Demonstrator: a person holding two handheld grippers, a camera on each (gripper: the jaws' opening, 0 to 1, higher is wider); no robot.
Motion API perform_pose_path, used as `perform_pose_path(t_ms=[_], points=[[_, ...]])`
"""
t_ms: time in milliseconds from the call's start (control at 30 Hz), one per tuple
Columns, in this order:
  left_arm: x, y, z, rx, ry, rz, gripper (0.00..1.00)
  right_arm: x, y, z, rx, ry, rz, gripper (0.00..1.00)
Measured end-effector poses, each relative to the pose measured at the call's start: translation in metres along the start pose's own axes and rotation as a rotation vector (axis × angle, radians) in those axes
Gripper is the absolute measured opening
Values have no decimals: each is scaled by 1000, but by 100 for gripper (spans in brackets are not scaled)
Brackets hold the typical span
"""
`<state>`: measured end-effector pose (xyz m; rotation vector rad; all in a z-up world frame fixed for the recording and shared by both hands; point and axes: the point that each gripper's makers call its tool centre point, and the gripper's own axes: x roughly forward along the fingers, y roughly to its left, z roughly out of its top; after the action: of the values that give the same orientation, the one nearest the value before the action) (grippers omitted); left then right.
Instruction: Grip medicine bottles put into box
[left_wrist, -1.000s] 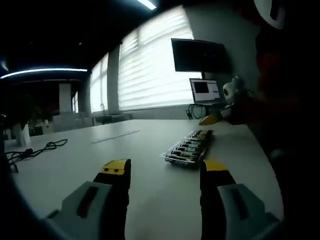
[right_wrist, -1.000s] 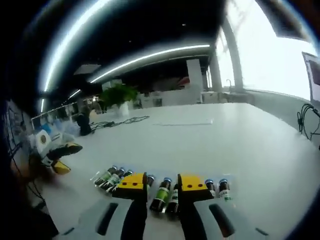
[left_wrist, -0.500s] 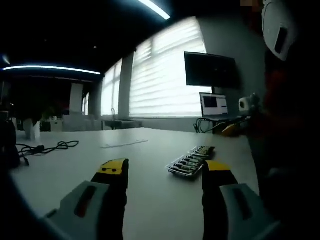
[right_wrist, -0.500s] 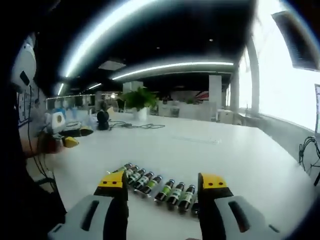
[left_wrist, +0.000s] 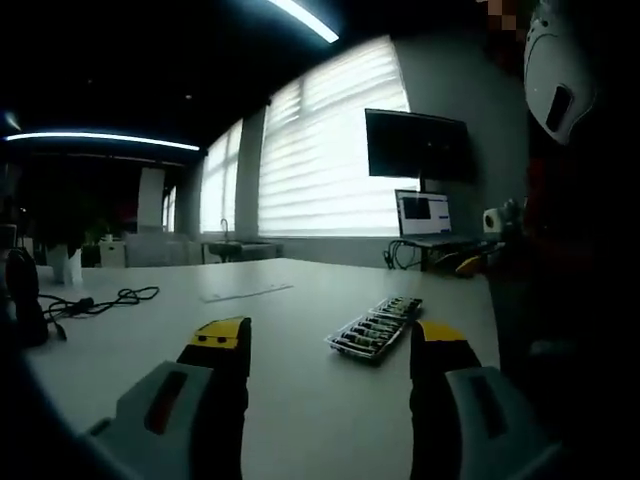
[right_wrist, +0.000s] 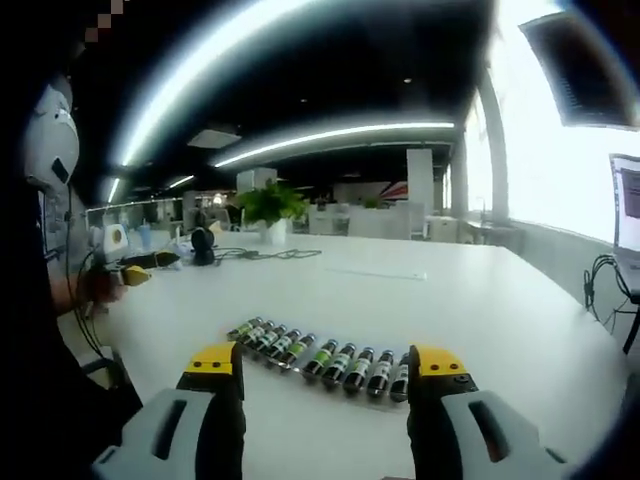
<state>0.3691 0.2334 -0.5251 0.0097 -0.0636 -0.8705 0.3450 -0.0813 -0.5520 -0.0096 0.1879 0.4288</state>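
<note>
Grey hand-held gripper (right_wrist: 328, 372), yellow-black tips.

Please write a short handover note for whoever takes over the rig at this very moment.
Left gripper: open, holding nothing, above the white table.
Right gripper: open, holding nothing, just short of the bottles.
Medicine bottles: lying side by side in one row on the table, seemingly in a shallow clear tray; in the left gripper view the row lies ahead, nearer the right jaw.
I cannot make out a separate box to put them into.
Done: no bottle is gripped.
Left: grip each bottle and put it into the box.
</note>
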Motion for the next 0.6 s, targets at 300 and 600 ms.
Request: perform_pose_path(t_ms=[300,600], points=[[1,2,6,2,-6,10,57,-7,-6,-8,11,3,-9,60],[6,0,-1,40,21,1,56,-8,-14,-8,20,-2,-21,60]])
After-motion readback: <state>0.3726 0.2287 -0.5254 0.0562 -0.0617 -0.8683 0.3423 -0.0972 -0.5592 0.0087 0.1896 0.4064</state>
